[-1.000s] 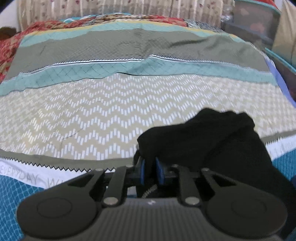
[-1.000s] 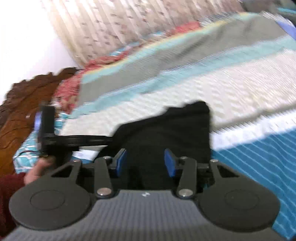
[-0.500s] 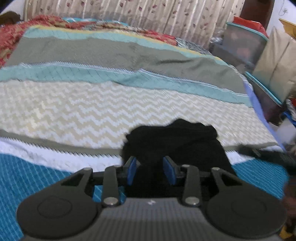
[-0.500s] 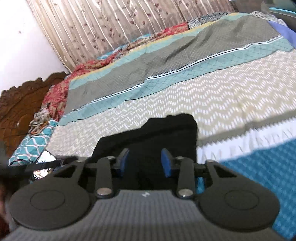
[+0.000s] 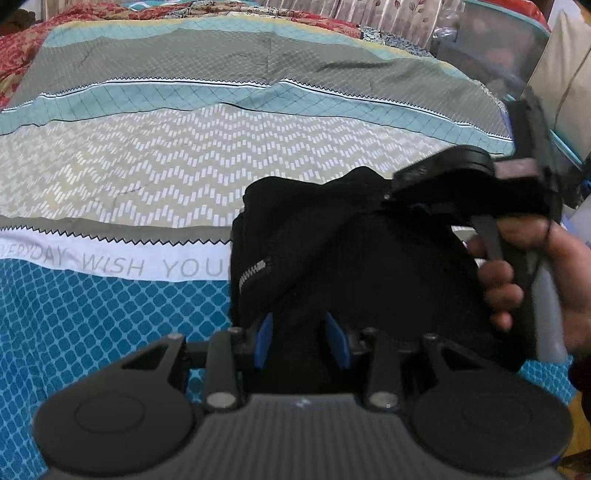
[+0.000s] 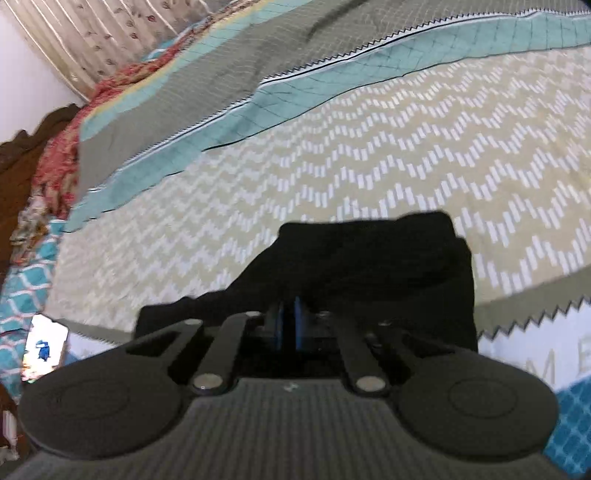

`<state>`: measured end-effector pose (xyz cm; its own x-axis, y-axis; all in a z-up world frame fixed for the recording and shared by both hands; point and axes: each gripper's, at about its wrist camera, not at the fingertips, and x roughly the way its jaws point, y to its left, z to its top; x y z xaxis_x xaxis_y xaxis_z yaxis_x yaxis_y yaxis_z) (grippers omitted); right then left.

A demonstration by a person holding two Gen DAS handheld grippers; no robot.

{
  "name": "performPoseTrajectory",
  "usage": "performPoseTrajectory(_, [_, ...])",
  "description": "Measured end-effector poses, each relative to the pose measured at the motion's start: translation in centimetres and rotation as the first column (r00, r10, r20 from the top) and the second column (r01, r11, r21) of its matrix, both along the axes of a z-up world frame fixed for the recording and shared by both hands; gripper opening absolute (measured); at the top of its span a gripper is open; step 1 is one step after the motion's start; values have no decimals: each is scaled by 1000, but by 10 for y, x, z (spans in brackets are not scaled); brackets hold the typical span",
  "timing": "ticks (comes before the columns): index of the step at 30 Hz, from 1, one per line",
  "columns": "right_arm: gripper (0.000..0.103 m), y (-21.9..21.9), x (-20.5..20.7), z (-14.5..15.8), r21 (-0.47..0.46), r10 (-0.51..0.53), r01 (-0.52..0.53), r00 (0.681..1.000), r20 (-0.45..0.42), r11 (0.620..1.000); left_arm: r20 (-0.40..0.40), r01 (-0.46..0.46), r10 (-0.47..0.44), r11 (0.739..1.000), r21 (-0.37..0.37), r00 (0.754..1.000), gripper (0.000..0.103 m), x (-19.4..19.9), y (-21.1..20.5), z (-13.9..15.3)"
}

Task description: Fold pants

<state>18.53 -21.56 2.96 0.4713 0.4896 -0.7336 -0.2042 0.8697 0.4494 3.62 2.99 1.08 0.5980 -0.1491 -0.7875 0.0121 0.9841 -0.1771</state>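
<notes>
The black pants [image 5: 351, 258] lie bunched on the patterned bedspread [image 5: 147, 166], a silver zipper [image 5: 253, 273] showing at their left side. My left gripper [image 5: 301, 341] is open, its blue pads either side of the near edge of the cloth. In the left wrist view my right gripper [image 5: 413, 206], held by a hand [image 5: 517, 280], reaches onto the pants' far right part. In the right wrist view my right gripper [image 6: 288, 326] is shut on a fold of the pants [image 6: 369, 266].
The bedspread [image 6: 369, 147] stretches far behind the pants. A phone [image 6: 46, 347] lies at the bed's left edge in the right wrist view. Storage boxes [image 5: 491, 48] and a cushion [image 5: 565, 74] stand beyond the bed's right side. Curtains [image 6: 110, 33] hang behind.
My left gripper let go of the pants and opened. My right gripper moved in from the right and shut on the pants' far part.
</notes>
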Motion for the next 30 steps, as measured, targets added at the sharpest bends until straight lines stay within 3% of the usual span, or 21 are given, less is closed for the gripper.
performPoseTrajectory(5, [9,-8,-14,11,29,-18,17,999,37,999,-14,-7,7,1000,11,1000,34,0,0,1])
performPoseTrajectory(10, [28,-26,-53,34,73,-8,-2,991,137,997,-10,-11,11,999,45,1000,35,-2,-5,0])
performPoseTrajectory(16, [29,-47,-116,36,52,29,-41,977,211,998,-13,-26,27,998,65,1000,41,-6,-5,0])
performPoseTrajectory(20, [32,-54,-142,33,42,26,-38,968,250,998,-30,-57,60,995,79,998,53,-9,-2,-2])
performPoseTrajectory(24, [34,-58,-161,26,37,30,-40,970,241,998,-42,-80,82,995,56,996,55,-12,4,-3])
performPoseTrajectory(30, [34,-45,-182,18,0,56,-57,969,242,998,-35,-83,86,993,80,996,56,-15,0,-1])
